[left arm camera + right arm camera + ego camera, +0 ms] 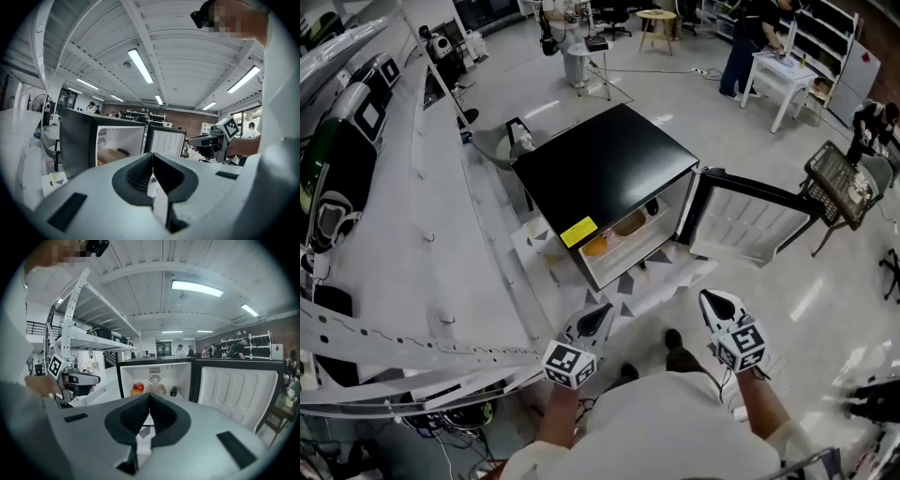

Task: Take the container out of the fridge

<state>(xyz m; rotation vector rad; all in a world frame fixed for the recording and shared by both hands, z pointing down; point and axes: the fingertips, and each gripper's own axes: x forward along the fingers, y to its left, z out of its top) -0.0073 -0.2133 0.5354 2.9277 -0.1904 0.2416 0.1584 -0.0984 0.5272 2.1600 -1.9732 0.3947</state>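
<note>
Because the black fridge (600, 173) sits low on the floor, its door (750, 225) swung wide so the shelf is reachable, I stand over it. Container (157, 389): on that shelf, beside an orange fruit (136, 392), untouched. My left claw (600, 314) and right claw (715, 302): both pinched shut, empty, held close to my body, pointing at the opening.

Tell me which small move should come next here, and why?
Probably move the right gripper forward toward the open fridge and part its jaws. Both it and the left gripper are shut, empty and held short of the fridge, while the container sits inside it.
</note>
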